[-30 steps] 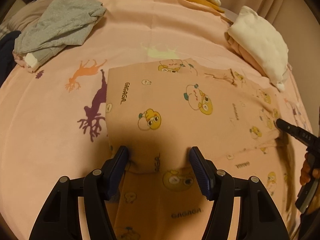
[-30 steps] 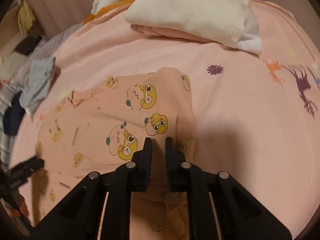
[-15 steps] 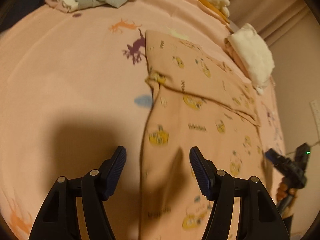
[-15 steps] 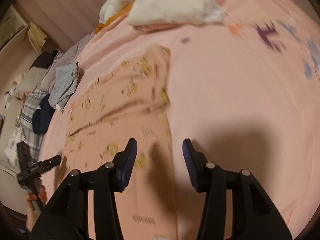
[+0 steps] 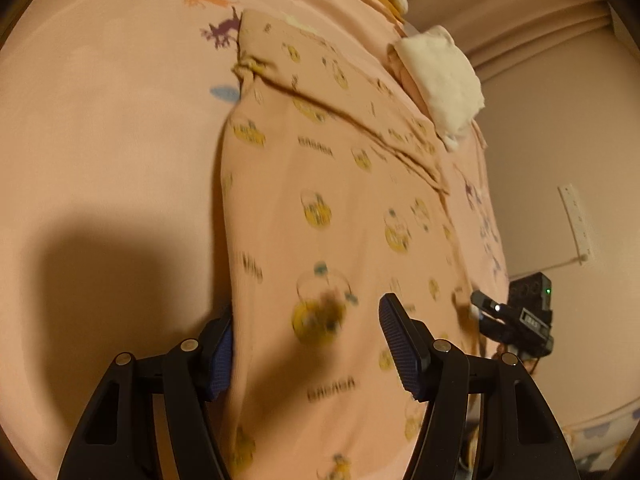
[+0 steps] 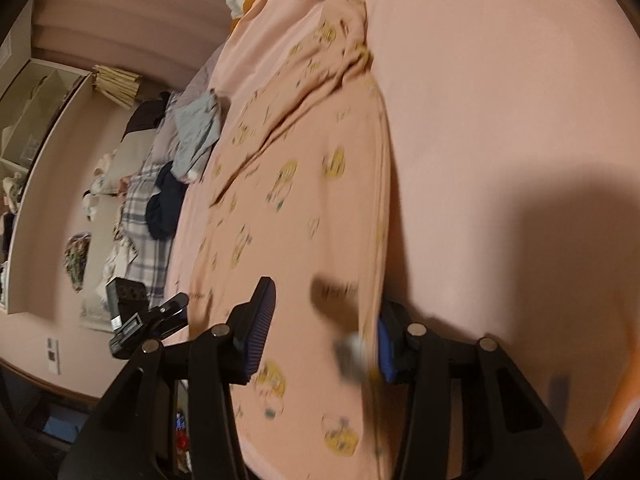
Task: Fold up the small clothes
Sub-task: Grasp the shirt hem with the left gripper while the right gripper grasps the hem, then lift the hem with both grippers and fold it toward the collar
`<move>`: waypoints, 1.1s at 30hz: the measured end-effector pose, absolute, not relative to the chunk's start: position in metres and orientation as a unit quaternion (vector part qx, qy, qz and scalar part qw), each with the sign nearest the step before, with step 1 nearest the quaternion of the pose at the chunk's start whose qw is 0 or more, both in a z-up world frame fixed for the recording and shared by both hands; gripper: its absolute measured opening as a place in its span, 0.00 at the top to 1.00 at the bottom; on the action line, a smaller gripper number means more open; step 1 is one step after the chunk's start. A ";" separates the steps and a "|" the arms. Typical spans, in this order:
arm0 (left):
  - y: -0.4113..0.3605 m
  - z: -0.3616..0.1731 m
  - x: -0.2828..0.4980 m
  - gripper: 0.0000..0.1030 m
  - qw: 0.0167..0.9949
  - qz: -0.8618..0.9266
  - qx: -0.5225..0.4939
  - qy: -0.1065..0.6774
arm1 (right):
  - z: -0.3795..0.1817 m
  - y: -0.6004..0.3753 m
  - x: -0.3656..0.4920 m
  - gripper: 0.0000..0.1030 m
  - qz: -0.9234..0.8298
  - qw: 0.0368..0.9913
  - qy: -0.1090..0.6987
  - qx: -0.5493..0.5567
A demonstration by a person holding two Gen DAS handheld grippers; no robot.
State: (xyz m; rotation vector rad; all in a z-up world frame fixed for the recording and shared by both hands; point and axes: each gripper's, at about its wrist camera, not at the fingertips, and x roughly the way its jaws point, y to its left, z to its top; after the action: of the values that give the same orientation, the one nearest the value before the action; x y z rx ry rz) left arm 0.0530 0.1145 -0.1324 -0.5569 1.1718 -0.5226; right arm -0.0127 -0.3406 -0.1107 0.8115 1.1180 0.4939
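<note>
A peach garment printed with yellow cartoon figures lies lengthwise on the pink bed sheet, its far end folded over. My left gripper is open and straddles the garment's left edge near its close end. The left finger is partly tucked under that edge and the other is above the cloth. In the right wrist view the garment runs away from my right gripper. Its jaws are closing around the garment's right edge, and the pads do not press on it. Each gripper shows in the other's view: right, left.
A folded white cloth sits on pink ones at the bed's far right. A grey garment, a dark blue cloth and a plaid cover lie along the bed's left side. The bed edge and a wall with a socket strip are on the right.
Both grippers have drawn back from the folded part to the garment's near end and now straddle its side edges. The right gripper, shut a second ago, has opened. The left stayed open.
</note>
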 end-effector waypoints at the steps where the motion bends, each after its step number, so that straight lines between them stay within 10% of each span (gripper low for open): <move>1: 0.114 -0.133 0.048 0.38 0.763 -0.245 -0.256 0.541 | -0.110 -0.340 -0.017 0.57 0.230 0.741 0.511 0.371; 12: 0.114 -0.137 0.013 0.38 0.744 -0.263 -0.275 0.549 | -0.105 -0.328 -0.054 0.58 0.246 0.734 0.525 0.354; 22: 0.119 -0.144 0.026 0.98 0.753 -0.214 -0.260 0.566 | -0.111 -0.329 -0.054 0.91 0.222 0.755 0.525 0.324; 33: 0.133 -0.099 0.017 1.00 0.782 -0.253 -0.284 0.494 | -0.060 -0.335 -0.062 0.96 0.253 0.801 0.438 0.321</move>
State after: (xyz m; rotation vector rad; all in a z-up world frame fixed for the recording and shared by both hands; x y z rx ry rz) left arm 0.0172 0.1328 -0.0991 -0.6135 1.0666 -0.5457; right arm -0.0621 -0.3345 -0.0596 0.6889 0.9401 0.5419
